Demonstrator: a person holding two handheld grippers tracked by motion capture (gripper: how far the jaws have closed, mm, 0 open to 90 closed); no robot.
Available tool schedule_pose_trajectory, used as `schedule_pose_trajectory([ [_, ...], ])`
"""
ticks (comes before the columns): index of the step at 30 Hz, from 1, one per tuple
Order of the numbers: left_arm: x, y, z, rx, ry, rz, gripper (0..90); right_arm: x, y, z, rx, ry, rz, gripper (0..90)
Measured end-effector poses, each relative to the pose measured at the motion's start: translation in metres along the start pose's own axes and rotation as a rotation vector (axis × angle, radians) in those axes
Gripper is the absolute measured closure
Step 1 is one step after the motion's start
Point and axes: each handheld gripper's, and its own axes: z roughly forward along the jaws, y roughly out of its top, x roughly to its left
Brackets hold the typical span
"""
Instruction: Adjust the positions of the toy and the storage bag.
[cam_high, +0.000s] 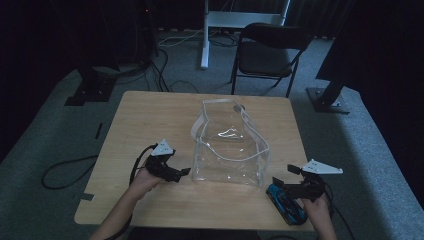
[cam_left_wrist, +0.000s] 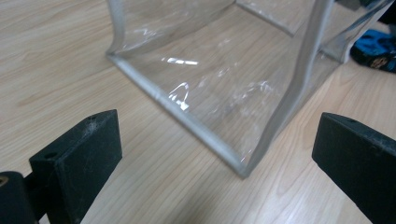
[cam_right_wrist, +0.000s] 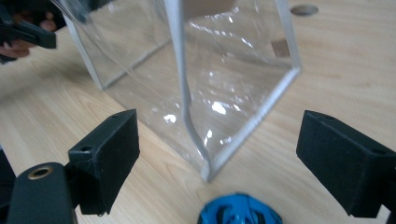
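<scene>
A clear plastic bag (cam_high: 231, 150) with white trim and a strap stands upright in the middle of the wooden table (cam_high: 145, 115). My left gripper (cam_high: 182, 174) sits just left of the bag's near corner, open with nothing between its jaws. In the left gripper view that gripper (cam_left_wrist: 219, 126) faces the bag's bottom corner (cam_left_wrist: 243, 165). A blue toy car (cam_high: 286, 202) lies near the table's front right edge. My right gripper (cam_high: 286, 176) hovers over the car, open and empty. In the right gripper view the car (cam_right_wrist: 240, 212) lies low between the wide jaws, just short of the bag (cam_right_wrist: 224, 93).
Behind the table stand a black folding chair (cam_high: 265, 52) and a white desk leg (cam_high: 205, 35). Cables (cam_high: 65, 170) trail on the grey carpet at left. Black stand bases (cam_high: 327, 100) sit at the back right and back left.
</scene>
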Motion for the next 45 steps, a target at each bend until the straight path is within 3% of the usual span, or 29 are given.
schedule_pose_trajectory([
  [8, 0.015, -0.024, -0.016, -0.015, 0.063, -0.071, 2.2, -0.002, -0.02, 0.005, 0.081, -0.035, 0.025, 12.4],
  [10, 0.018, -0.03, -0.02, -0.018, 0.076, -0.083, 2.2, 0.0, -0.024, 0.006, 0.095, -0.073, 0.019, 12.0],
  [14, 0.022, -0.038, -0.026, -0.022, 0.1, -0.102, 2.2, -0.001, -0.03, 0.008, 0.129, -0.069, 0.032, 11.8],
  [15, 0.025, -0.042, -0.03, -0.026, 0.123, -0.111, 2.2, -0.001, -0.032, 0.009, 0.139, -0.066, 0.032, 11.7],
  [23, 0.033, -0.056, -0.044, -0.031, 0.191, -0.143, 2.2, -0.002, -0.042, 0.017, 0.241, -0.102, 0.033, 11.7],
  [30, 0.039, -0.072, -0.052, -0.013, 0.223, -0.176, 2.2, -0.001, -0.05, 0.016, 0.28, -0.112, 0.051, 11.7],
  [38, 0.042, -0.086, -0.06, 0.004, 0.249, -0.201, 2.2, 0.0, -0.054, 0.023, 0.355, -0.17, 0.047, 11.8],
  [45, 0.047, -0.098, -0.071, 0.033, 0.314, -0.23, 2.2, 0.001, -0.056, 0.024, 0.392, -0.182, 0.047, 11.9],
])
